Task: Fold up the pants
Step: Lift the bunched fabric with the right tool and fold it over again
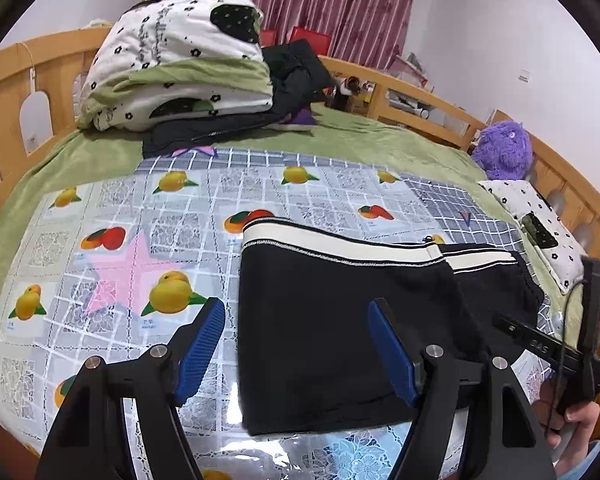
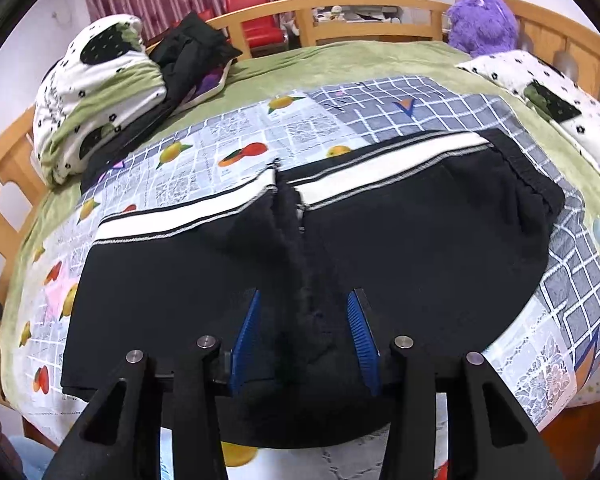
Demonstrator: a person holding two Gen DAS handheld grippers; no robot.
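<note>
A bed (image 1: 360, 136) with a green blanket carries a fruit-print plastic cloth (image 1: 140, 240). On that cloth lie the black pants (image 2: 400, 248), folded, their white-striped side band (image 2: 204, 208) toward the far edge. Folded bedding (image 1: 172, 64) is stacked at the far end, and a purple plush toy (image 2: 482, 20) sits by the wooden rail. The left hand-held gripper (image 1: 296, 316) hovers with jaws apart, straddling the pants' left edge, nothing clamped. The right hand-held gripper (image 2: 304, 304) has jaws parted over a raised ridge of fabric, pads not pressing it.
</note>
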